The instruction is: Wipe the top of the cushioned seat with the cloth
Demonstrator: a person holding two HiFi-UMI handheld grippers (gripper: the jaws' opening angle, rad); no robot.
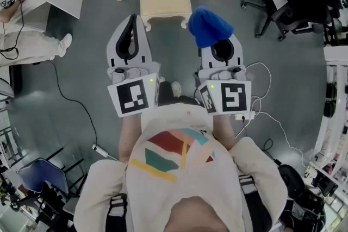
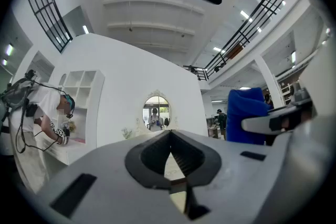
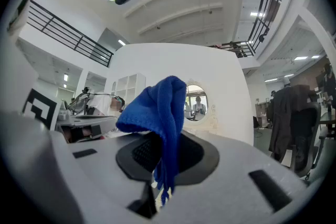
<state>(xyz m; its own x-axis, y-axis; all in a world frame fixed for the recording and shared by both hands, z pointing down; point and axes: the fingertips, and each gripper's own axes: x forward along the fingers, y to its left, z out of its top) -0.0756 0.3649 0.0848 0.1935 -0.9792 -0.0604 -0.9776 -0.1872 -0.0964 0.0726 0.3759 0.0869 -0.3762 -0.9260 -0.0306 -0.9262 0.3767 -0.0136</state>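
Seemingly no wiping yet: the right gripper [image 1: 213,36] pinches the blue cloth [image 1: 209,26] short of the cushioned seat [image 1: 165,1], while the left gripper [image 1: 132,20] is pressed together, empty.

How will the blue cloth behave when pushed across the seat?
Probably floppy: the blue cloth droops in folds over the fingers of the right gripper. Likely light: one pinch holds it up. Its knitted texture may grip, not slip.

Studio hall: freestanding set wall [image 2: 131,78], mezzanine railings [image 2: 251,30].
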